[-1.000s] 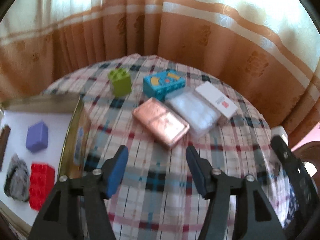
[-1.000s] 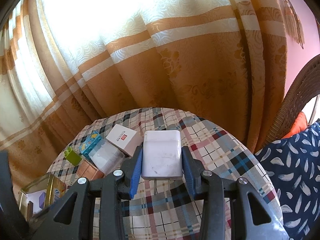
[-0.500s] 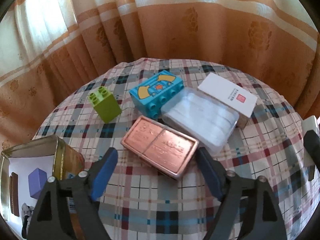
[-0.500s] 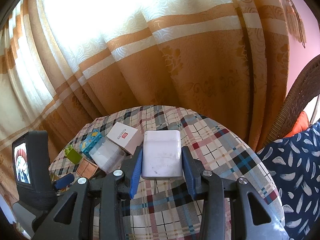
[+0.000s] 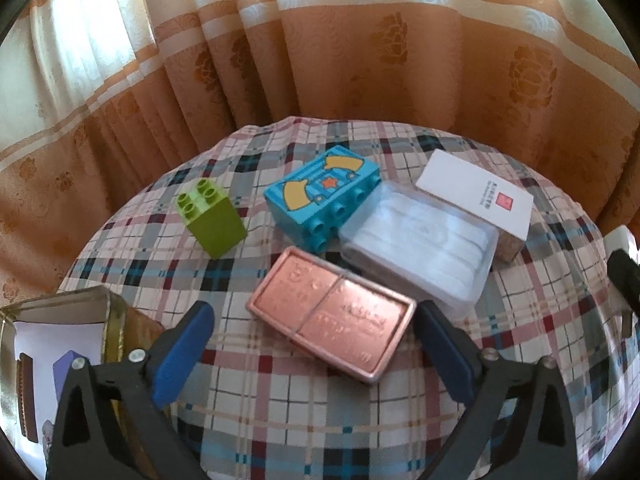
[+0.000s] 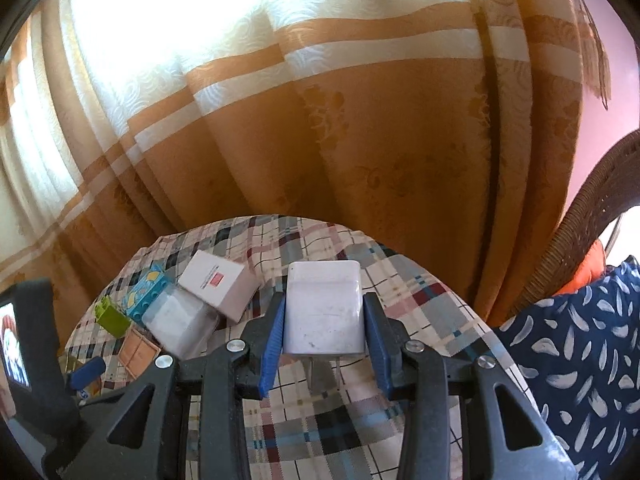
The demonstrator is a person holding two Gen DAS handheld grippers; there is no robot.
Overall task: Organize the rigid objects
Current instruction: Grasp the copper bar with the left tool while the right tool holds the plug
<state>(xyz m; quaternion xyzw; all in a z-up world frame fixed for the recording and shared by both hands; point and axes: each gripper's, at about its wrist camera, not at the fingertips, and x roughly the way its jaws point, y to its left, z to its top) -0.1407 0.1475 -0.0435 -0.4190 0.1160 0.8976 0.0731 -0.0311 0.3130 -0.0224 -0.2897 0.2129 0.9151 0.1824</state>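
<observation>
No wording can be read. The white box [image 5: 476, 198] at the far right carries a small red square mark and tiny print, too small to make out. The copper tin [image 5: 332, 313] bears embossed characters, illegible.

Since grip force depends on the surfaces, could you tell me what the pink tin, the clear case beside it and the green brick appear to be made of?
Pink tin: probably metal, with a satin copper-pink sheen, embossed lid and raised rim. Clear case: translucent frosted plastic, white contents showing through. Green brick: moulded plastic, matte lime, four studs on top.
</observation>
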